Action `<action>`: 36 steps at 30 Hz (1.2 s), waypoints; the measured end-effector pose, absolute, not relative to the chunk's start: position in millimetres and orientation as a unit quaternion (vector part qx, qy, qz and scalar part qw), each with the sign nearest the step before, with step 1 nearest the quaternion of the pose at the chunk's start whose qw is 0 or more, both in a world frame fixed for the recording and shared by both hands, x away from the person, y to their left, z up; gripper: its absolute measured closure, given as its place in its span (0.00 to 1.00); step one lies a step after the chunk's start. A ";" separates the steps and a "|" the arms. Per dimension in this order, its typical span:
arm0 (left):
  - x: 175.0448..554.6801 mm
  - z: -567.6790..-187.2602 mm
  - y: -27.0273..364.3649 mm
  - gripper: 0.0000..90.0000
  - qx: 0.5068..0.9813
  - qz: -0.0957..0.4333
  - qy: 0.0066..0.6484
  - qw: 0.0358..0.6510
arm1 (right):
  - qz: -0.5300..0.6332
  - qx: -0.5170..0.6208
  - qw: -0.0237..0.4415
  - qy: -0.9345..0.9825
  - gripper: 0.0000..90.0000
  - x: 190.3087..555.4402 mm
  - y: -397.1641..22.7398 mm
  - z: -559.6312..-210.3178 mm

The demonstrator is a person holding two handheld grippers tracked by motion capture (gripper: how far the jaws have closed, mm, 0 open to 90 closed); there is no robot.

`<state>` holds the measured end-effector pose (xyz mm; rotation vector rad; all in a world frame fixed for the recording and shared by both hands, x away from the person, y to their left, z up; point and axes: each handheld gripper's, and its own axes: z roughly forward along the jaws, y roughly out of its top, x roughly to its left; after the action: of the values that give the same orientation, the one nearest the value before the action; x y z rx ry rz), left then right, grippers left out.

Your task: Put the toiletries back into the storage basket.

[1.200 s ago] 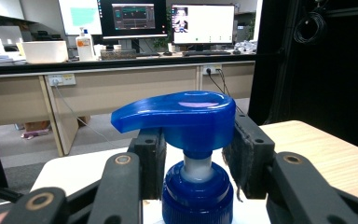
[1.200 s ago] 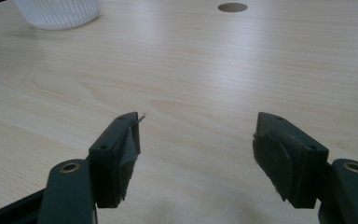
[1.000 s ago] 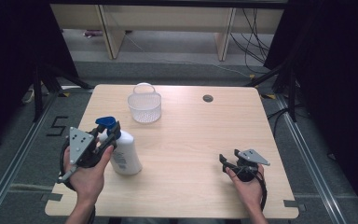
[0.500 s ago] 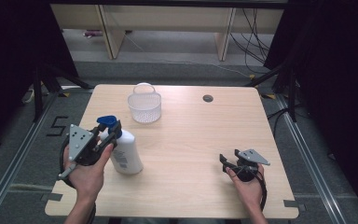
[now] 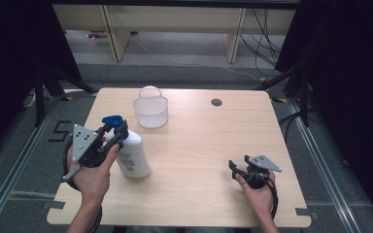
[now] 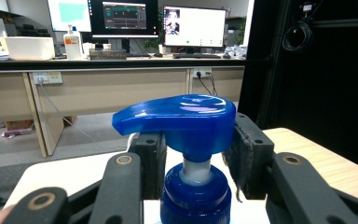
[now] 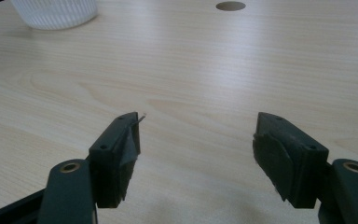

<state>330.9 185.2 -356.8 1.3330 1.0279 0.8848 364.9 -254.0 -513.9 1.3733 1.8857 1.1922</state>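
A white pump bottle (image 5: 133,156) with a blue pump head (image 5: 113,121) stands upright on the left of the wooden table (image 5: 199,141). My left gripper (image 5: 116,132) is shut on the bottle's neck just under the head. In the left gripper view its black pads (image 6: 248,154) press both sides of the blue pump head (image 6: 182,116). My right gripper (image 5: 234,168) rests low at the table's front right. It is open, and in the right gripper view the right gripper (image 7: 198,140) has only bare wood between its jaws.
A clear ribbed plastic cup (image 5: 150,110) stands at the back, just behind the bottle, and shows at the top left as the cup (image 7: 56,11) in the right gripper view. A round cable hole (image 5: 216,102) sits at the back centre. Desks and monitors (image 6: 121,18) lie beyond.
The left gripper has shifted very slightly at the pump head. The bottle and the right gripper have stayed in place.
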 end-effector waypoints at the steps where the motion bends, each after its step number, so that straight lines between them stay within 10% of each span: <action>1: 332.3 -354.9 185.0 0.67 0.568 0.380 0.440 0.582 | 0.441 0.506 0.266 0.692 0.36 364.7 -254.1 -514.1; 36: 371.0 -320.3 176.7 0.67 0.547 0.396 0.421 0.606 | 0.453 0.506 0.271 0.682 0.36 363.2 -254.8 -514.8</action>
<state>371.0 176.7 -320.3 1.2651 0.9731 0.9168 363.2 -254.8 -514.8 1.3624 1.8375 1.2200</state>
